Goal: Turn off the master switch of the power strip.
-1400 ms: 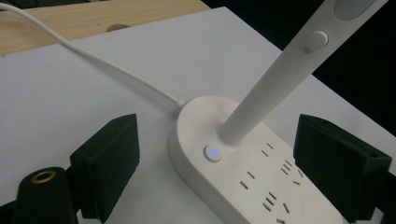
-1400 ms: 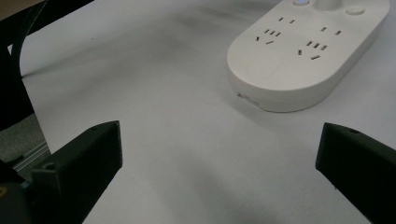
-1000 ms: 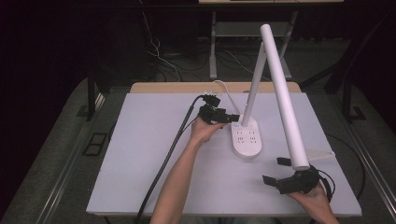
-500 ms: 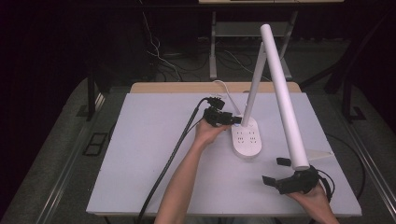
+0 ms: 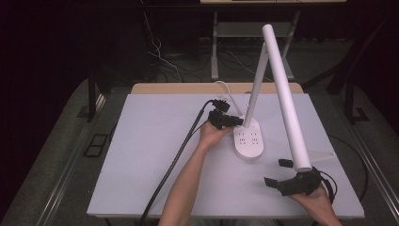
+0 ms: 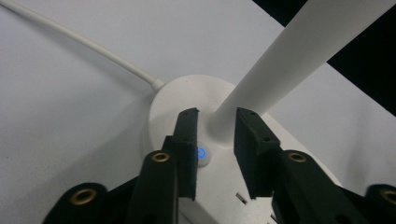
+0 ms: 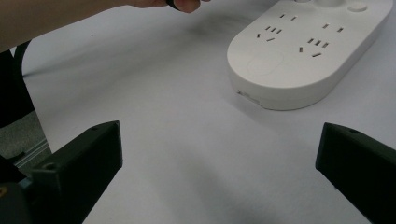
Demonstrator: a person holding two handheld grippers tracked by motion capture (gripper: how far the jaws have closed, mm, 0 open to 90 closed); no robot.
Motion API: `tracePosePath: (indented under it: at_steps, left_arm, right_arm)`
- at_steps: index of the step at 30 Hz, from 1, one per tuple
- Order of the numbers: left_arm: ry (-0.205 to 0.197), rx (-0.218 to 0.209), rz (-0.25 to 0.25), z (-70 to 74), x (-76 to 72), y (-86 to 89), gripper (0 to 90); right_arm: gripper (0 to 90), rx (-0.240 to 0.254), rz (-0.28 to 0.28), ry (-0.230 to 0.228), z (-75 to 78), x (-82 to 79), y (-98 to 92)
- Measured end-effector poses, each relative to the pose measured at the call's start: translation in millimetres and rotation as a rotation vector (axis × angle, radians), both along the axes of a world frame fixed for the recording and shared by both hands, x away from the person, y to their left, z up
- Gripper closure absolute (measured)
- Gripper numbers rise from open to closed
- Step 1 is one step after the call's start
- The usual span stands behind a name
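The bench point(image 5: 141, 155) is carrying a white desk lamp whose oval base point(image 5: 249, 141) is sitting right of centre, nearer the far edge than the near one. The base is doubling as a socket strip, with outlet slots across its top. A slim stem point(image 5: 256, 80) is rising from the far end of the base, and a long tubular lamp head point(image 5: 287, 99) is slanting down from the stem's top toward the near right corner. A white cord point(image 6: 84, 42) is leaving the base toward the far edge.

Step in hand, as judged: operating the power button point(image 6: 201, 153), which is glowing blue on the base beside the foot of the stem.

The left gripper point(image 6: 215, 140) is resting over the far end of the base. Its jaws have just been closing and are now standing narrow, one on each side of the stem's foot. Whether the pads are pressing the stem cannot be told; a thin gap appears to be remaining. The left jaw tip is lying just beside the button.

The right gripper point(image 5: 282, 175) is waiting near the bench's near right corner, just below the lower end of the lamp head, jaws wide apart and holding nothing. The base lies well apart from it, ahead of its jaws.

Next move, as judged: it is calling for a short, controlled press with one jaw tip onto the button without pushing the stem sideways.
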State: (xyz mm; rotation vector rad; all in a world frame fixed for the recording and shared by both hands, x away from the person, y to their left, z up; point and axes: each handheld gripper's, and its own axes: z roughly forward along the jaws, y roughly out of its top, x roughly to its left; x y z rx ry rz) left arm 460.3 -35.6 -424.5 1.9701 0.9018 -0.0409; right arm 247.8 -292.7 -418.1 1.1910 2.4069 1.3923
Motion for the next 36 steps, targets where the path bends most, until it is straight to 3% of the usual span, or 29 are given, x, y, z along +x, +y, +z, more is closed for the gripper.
tracePosePath:
  at_steps: [6, 12, 24, 29, 34, 36]
  left_arm:
    - [-0.005, 0.040, -0.018, -1.7, -0.5, -2.4, 84.4]
    - [-0.023, 0.065, -0.026, -3.8, -0.7, -4.4, 89.7]
    - [-0.064, 0.128, -0.038, -6.6, -2.3, -11.7, 90.0]
    - [-0.049, 0.137, -0.029, -5.3, -2.0, -13.4, 90.0]
    - [-0.023, 0.105, -0.021, -7.1, 0.0, -11.5, 90.0]
    - [-0.038, 0.096, -0.007, -8.9, -0.9, -10.3, 90.0]
  right_arm:
    - [0.0, 0.000, 0.000, 0.000, 0.0, 0.2, 0.0]
    - [0.0, 0.000, 0.001, 0.000, -0.1, 0.2, 0.1]
    - [0.0, 0.004, -0.001, 0.000, 0.5, -0.5, 0.0]
    - [0.0, 0.002, 0.002, -0.002, 0.6, -0.6, 0.0]
    - [0.0, 0.001, 0.002, -0.004, 0.7, -0.7, 0.1]
    - [0.0, 0.001, 0.001, -0.005, 0.9, -0.9, 0.2]
